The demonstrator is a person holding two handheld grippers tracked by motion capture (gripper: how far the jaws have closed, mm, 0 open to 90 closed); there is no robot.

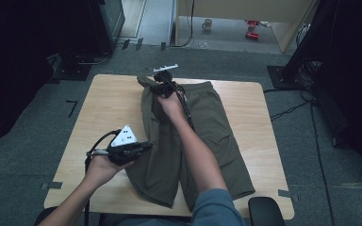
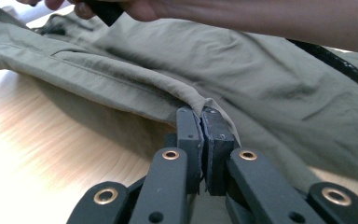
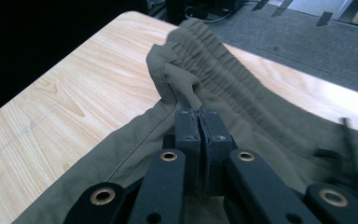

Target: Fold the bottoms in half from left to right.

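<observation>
While olive shorts [image 1: 207, 141] lie spread on the wooden tabletop [image 1: 108, 108], high view: left tongs [image 1: 143, 147] at their side seam, right tongs [image 1: 156, 85] at the waistband; right forearm [image 1: 198, 155] crosses the cloth. Mug [image 1: 207, 24] on floor beyond. Left gripper view: tongs [image 2: 201, 116] clenched on the seam fold. Right gripper view: tongs [image 3: 199, 114] clenched on the waistband corner.

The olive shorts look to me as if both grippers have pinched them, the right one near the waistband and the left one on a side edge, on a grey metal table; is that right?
Nearly. Both grippers are shut on the olive shorts, the right gripper near the waistband and the left gripper on a side edge, but the table is light wood, not grey metal. The high view shows it.
</observation>
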